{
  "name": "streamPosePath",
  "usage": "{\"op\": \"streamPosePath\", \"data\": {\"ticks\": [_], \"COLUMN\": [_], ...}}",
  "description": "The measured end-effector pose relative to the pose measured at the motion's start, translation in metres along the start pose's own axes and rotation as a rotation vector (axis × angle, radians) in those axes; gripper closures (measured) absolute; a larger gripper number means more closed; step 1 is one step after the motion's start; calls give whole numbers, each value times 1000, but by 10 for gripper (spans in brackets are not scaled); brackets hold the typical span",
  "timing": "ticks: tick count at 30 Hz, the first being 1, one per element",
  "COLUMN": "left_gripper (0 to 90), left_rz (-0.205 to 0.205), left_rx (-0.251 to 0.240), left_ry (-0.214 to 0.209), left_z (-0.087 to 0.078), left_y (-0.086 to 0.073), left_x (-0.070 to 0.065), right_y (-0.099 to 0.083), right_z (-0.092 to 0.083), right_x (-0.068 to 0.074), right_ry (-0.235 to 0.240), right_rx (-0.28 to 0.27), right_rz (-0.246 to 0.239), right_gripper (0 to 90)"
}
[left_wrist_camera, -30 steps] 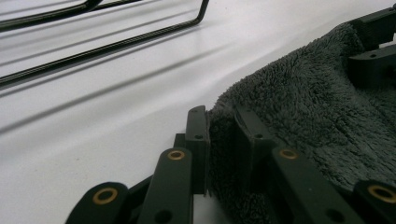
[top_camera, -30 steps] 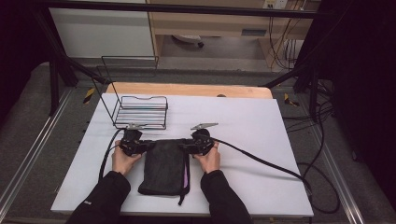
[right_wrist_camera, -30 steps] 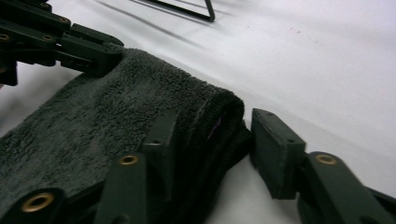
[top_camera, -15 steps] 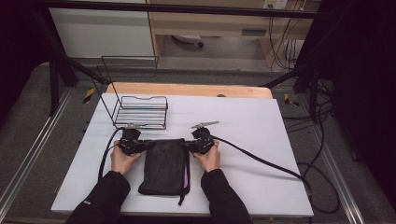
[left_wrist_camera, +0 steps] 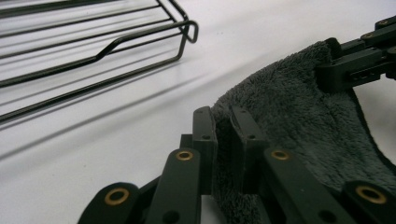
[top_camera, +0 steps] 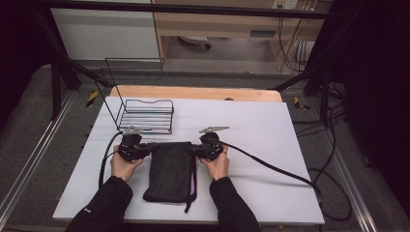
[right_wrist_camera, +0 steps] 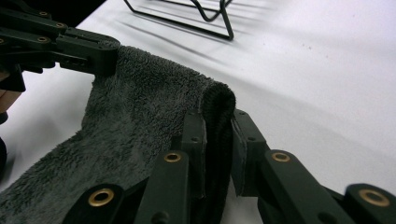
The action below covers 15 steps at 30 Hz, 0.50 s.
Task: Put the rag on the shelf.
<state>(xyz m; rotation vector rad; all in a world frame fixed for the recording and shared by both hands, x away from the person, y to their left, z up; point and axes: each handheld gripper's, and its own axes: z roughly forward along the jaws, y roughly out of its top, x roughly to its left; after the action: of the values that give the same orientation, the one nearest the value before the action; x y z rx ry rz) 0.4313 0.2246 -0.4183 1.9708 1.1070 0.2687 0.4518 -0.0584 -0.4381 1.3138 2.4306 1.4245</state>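
A dark grey folded towel (top_camera: pixel 170 171) lies on the white table (top_camera: pixel 270 140), its long side running toward the person. My left gripper (top_camera: pixel 145 149) is shut on the towel's far left corner (left_wrist_camera: pixel 224 140), and my right gripper (top_camera: pixel 195 149) is shut on the far right corner (right_wrist_camera: pixel 217 126). In the left gripper view the towel's fleece (left_wrist_camera: pixel 299 121) stretches across to the other gripper's jaws at upper right. In the right gripper view the towel (right_wrist_camera: pixel 135 112) runs left to the other gripper's jaws. A purple edge (top_camera: pixel 192 181) shows along the towel's right side.
A black wire rack (top_camera: pixel 145 113) stands just beyond the left gripper, also seen as the rack (left_wrist_camera: pixel 93 51) and the rack (right_wrist_camera: pixel 196 14) in the gripper views. A cable (top_camera: pixel 270 166) trails right across the table. A wooden strip (top_camera: pixel 193 93) edges the far side.
Both grippers and the towel's far edge have shifted slightly toward the person; the towel stays held at both corners.
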Motion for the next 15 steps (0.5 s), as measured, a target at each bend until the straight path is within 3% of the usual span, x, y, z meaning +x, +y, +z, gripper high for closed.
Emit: {"op": "streamPosePath", "data": {"ticks": [15], "left_gripper": [814], "left_rz": [37], "left_rx": [-77], "left_ry": [2], "left_z": [-22], "left_y": [-1], "left_x": [-14], "right_y": [-2], "right_z": [-20], "right_x": [18], "right_ry": [-1], "right_rx": [-90], "right_rz": [-57], "right_gripper": [785]}}
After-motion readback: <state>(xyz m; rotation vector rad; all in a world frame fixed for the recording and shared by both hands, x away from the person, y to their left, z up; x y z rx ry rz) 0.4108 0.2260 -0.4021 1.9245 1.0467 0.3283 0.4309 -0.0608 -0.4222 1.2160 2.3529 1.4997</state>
